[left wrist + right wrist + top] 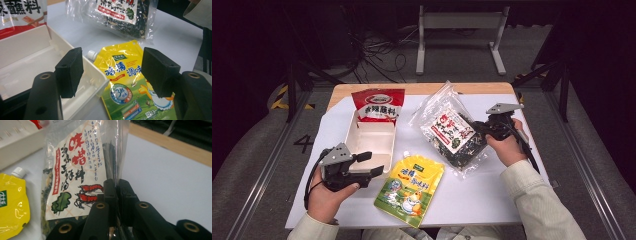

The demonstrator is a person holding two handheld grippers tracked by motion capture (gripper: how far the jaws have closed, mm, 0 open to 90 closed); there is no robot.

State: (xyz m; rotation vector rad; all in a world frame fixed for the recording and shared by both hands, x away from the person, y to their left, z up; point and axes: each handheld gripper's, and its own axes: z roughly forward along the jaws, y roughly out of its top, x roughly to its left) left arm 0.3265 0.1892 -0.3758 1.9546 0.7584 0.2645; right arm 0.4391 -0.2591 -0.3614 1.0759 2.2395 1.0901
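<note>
Right claw (116,186) on seaweed bag (75,167)

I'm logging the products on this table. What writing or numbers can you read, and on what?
"鸡精" and "调味": yellow spouted pouch.
"3鲜": round badge on that pouch; its small green logo is too blurred.
"味噌汁": clear seaweed bag, pinched in the right gripper; its handwritten columns are too small.
"蘸料": red-and-white bag; the rest is cut off.
"4": floor left of the table.

A tray (371,140) was placed left of centre, a sachet (377,105) propped on its upper end. A spouted pouch (411,189) lay lower centre; a seaweed bag (452,131) was held upper right.
</note>
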